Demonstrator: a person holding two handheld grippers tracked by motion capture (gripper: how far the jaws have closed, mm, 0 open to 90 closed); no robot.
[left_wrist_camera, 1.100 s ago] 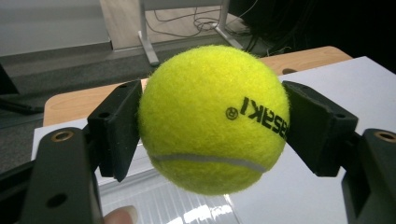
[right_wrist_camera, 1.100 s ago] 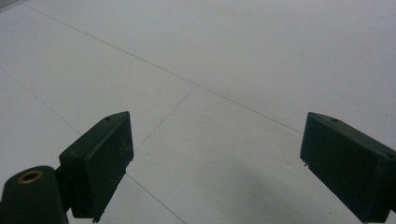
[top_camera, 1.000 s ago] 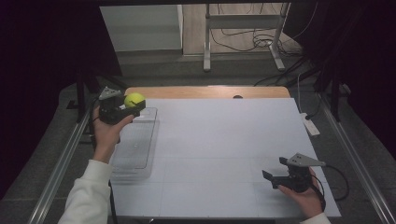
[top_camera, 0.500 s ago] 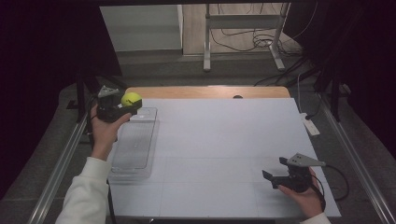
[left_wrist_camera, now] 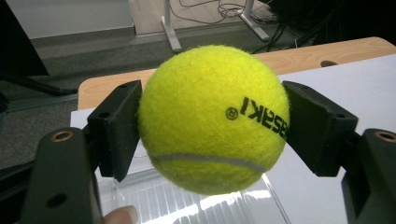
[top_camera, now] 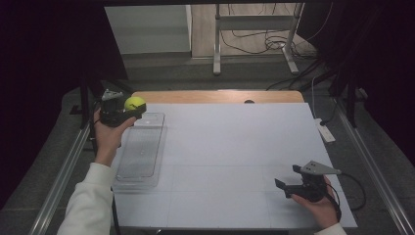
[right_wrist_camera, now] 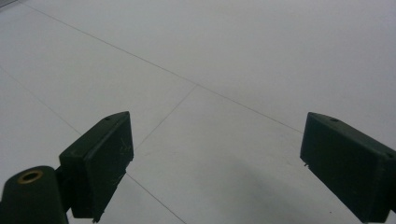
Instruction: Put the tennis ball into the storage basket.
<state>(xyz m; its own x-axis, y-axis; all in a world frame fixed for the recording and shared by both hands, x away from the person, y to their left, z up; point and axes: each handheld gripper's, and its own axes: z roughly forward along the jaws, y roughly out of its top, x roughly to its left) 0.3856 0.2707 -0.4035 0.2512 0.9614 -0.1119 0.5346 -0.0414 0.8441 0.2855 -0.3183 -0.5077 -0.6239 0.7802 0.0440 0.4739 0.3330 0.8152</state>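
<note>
A: We see the left hand-held gripper (top_camera: 131, 111) raised at the far left corner of the white counter (top_camera: 235, 156). Its two black pads (left_wrist_camera: 116, 126) press on opposite sides of a fuzzy yellow-green tennis ball (left_wrist_camera: 212, 116), so it is closed firmly on the ball.

B: Agreed. In the left gripper view we can read black lettering on the ball, and a pale seam runs low across it. Where do we place it against the tray?

A: We place the ball above the far end of the clear, ribbed plastic tray (top_camera: 142, 152), which lies along the counter's left edge. The ball hangs apart from the tray, carried clear of it.

B: And the right hand-held gripper (top_camera: 288, 178)?

A: We see it near the counter's front right corner, well apart from the ball. Its jaws stand wide open, with bare white counter between them and nothing in their grasp.
</note>
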